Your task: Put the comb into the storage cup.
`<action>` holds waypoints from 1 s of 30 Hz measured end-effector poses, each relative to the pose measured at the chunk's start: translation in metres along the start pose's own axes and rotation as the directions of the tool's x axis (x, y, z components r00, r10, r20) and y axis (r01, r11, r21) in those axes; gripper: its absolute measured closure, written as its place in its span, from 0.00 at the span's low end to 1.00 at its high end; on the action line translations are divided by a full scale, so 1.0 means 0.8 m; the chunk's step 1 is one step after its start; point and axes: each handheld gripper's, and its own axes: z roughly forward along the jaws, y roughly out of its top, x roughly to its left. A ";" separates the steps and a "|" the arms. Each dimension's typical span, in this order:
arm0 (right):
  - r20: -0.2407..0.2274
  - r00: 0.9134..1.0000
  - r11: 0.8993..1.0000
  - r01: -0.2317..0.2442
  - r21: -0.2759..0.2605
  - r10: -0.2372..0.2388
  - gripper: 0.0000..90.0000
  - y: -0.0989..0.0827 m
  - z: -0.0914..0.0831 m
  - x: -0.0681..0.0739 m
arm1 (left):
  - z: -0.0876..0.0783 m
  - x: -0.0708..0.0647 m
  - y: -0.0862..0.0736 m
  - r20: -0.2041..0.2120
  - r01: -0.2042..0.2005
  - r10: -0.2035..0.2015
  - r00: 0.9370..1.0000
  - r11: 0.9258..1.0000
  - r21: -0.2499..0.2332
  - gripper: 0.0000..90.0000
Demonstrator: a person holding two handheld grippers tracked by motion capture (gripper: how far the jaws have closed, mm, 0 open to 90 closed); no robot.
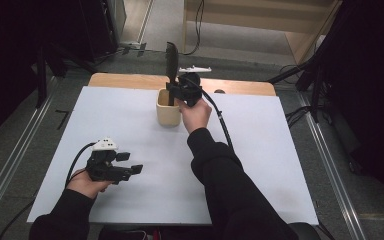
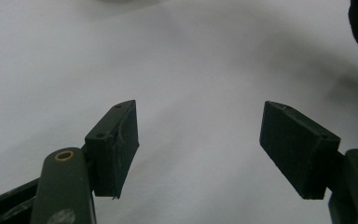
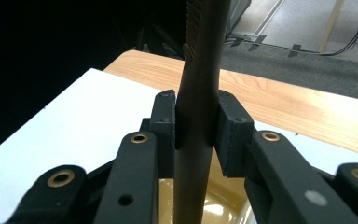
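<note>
Comb (image 1: pixel 171 59) clamped upright in right hand-held gripper (image 1: pixel 176 91), handle dipping into cream cup (image 1: pixel 168 114) just below. Left hand-held gripper (image 1: pixel 129 163) jaws apart over white counter (image 1: pixel 130 120). No readable writing.

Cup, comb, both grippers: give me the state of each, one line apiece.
Cup: upright on the white sheet, comb's lower end inside.
Comb: upright, clamped at the handle, teeth end up.
Right gripper: shut on the comb, above the cup.
Left gripper: open, holding nothing, over the sheet.
</note>
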 end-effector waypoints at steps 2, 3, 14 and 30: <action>0.002 1.000 1.000 0.001 0.003 -0.001 0.78 -0.003 0.002 0.000 | 0.000 0.000 0.000 0.002 0.000 0.000 1.000 1.000 0.001 0.32; -0.001 1.000 1.000 0.003 0.010 -0.003 0.78 -0.004 0.003 0.000 | 0.000 0.000 0.000 0.002 0.000 0.000 1.000 1.000 0.001 0.32; 0.004 1.000 1.000 0.008 0.026 -0.008 0.77 -0.017 0.008 0.000 | 0.000 0.000 0.000 0.001 -0.002 0.002 1.000 1.000 0.002 0.32; 0.016 0.999 0.999 0.048 -0.003 -0.048 0.34 -0.013 -0.010 -0.008 | 0.003 -0.001 0.002 0.002 -0.004 0.004 1.000 1.000 0.001 0.32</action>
